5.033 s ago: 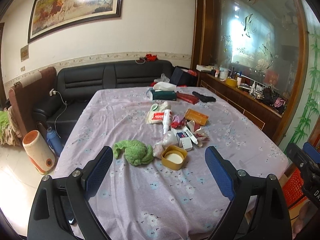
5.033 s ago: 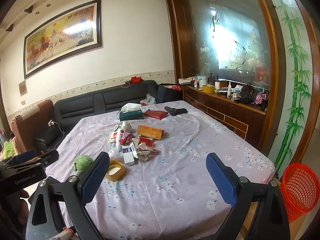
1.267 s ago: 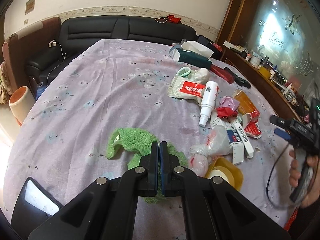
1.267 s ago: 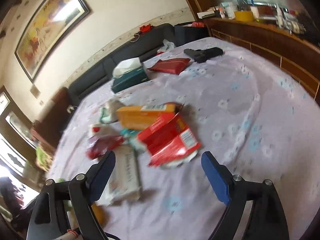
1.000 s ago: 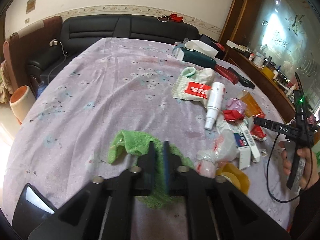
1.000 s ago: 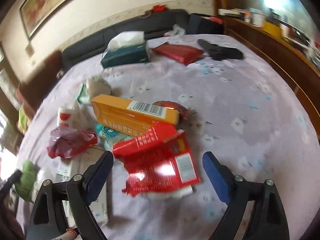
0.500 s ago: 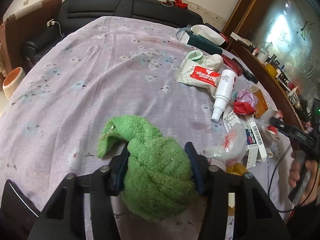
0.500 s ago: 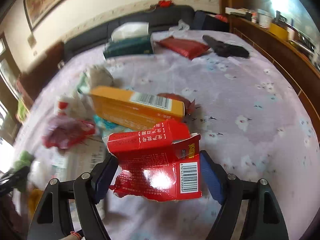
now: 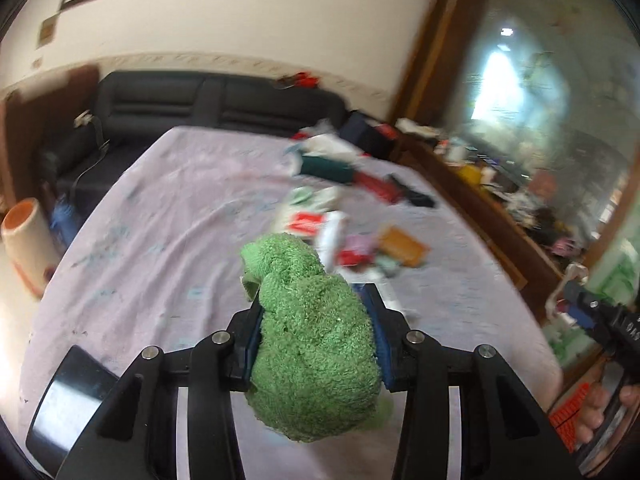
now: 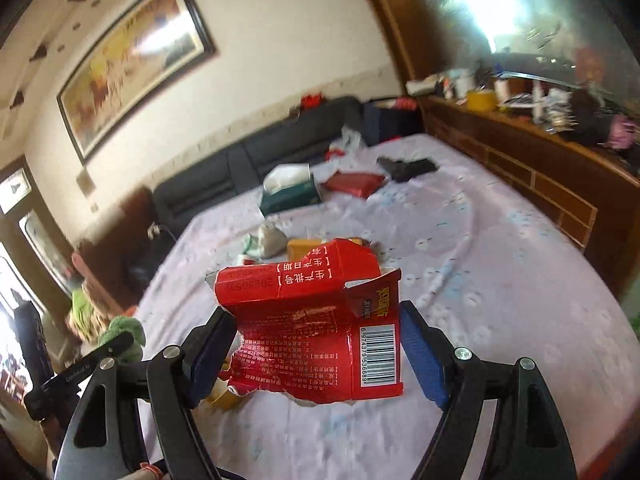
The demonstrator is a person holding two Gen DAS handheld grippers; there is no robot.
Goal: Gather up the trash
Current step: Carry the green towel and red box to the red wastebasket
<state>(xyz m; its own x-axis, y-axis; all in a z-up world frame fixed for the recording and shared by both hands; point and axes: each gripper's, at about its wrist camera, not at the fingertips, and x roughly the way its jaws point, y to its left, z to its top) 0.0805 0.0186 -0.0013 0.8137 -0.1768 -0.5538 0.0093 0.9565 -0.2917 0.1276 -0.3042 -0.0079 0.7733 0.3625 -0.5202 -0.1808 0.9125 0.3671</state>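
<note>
A crumpled green cloth [image 9: 316,344] hangs above the table between the pads of my left gripper [image 9: 314,320]. The jaws are closing and the pads press into the cloth on both sides. In the right wrist view a torn, flattened red carton [image 10: 304,280] with a barcode is clamped flat in my right gripper [image 10: 316,332], also lifted off the table. The left gripper with its green cloth [image 10: 120,332] shows at the right wrist view's lower left. At the left wrist view's right edge the right gripper [image 9: 592,316] shows in a hand.
The lilac flowered tablecloth [image 10: 480,280] carries a blurred heap of wrappers and boxes [image 9: 360,248], an orange box [image 9: 402,246], a green tissue box [image 10: 288,192], a red packet [image 10: 352,182] and a black object [image 10: 408,168]. A red basket [image 9: 568,420] sits low at the right. A black sofa [image 9: 200,100] stands behind the table and a wooden sideboard [image 10: 540,168] to its right.
Both grippers have risen from the table with their loads, the green cloth and the red carton. Both views now tilt up towards the wall and sofa.
</note>
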